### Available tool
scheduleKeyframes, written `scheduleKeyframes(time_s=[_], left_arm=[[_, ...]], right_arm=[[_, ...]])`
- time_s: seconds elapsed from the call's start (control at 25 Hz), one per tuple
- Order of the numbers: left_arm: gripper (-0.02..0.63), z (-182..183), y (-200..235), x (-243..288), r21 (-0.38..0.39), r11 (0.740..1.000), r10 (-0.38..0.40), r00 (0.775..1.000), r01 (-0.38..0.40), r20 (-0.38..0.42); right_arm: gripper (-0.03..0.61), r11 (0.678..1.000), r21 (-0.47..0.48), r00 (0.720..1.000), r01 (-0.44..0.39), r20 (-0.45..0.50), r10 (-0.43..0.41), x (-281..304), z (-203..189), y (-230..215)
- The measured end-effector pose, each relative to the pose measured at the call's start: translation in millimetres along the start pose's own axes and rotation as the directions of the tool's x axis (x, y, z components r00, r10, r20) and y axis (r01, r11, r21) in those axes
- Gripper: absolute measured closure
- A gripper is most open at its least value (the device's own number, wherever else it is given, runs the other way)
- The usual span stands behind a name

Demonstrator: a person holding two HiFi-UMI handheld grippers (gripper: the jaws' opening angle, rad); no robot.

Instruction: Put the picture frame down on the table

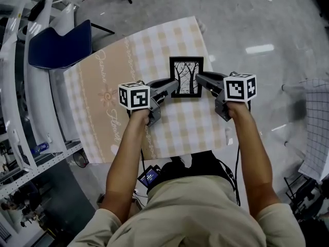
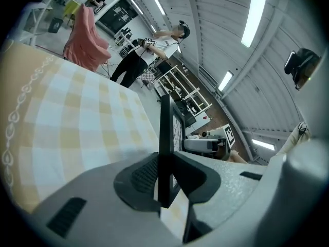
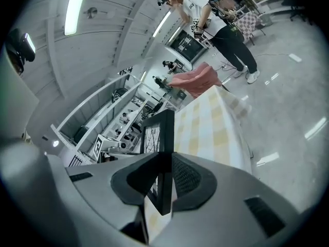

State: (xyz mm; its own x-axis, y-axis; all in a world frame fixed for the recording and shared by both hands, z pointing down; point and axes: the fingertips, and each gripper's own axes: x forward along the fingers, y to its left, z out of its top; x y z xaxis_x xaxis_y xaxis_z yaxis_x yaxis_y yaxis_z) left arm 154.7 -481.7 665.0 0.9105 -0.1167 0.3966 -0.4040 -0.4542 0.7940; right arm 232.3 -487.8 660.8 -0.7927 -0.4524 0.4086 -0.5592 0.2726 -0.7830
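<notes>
Picture frame [image 1: 186,77] spans between the two. Left hand-held gripper [image 1: 173,88] is clamped on its left edge, right hand-held gripper [image 1: 199,79] on its right edge. Face up, back toward the tabletop [image 1: 103,81] below both. Looks like a straight lowering, both sides level. Can't tell if it's touching yet.

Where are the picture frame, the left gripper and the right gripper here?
picture frame [image 1: 186,76], head view, middle of the glazed picture inside the black border.
left gripper [image 1: 172,87], head view, tips clamped on the frame's left edge.
right gripper [image 1: 200,78], head view, tips clamped on the frame's right edge.
</notes>
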Motion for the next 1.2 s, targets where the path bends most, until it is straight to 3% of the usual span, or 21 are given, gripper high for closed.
scheduleKeyframes(time_s=[0.6, 1.0, 1.2], left_arm=[[0.541, -21.5, 45.9, 18.5, 0.040, 0.990, 0.136, 0.985, -0.132, -0.111], [0.541, -22.1, 54.2, 25.6, 0.002, 0.989, 0.145, 0.981, -0.146, -0.126], [0.538, -23.5, 58.4, 26.8, -0.004, 0.982, 0.188, 0.973, -0.190, -0.131]], right_arm=[[0.503, 0.996, -0.010, 0.994, 0.084, -0.063, -0.084, 22.9, -19.2, -36.4], [0.499, 0.993, -0.011, 0.990, 0.121, -0.077, -0.122, 29.4, -20.5, -48.6], [0.488, 0.984, -0.025, 0.979, 0.177, -0.095, -0.178, 32.3, -21.5, -52.4]])
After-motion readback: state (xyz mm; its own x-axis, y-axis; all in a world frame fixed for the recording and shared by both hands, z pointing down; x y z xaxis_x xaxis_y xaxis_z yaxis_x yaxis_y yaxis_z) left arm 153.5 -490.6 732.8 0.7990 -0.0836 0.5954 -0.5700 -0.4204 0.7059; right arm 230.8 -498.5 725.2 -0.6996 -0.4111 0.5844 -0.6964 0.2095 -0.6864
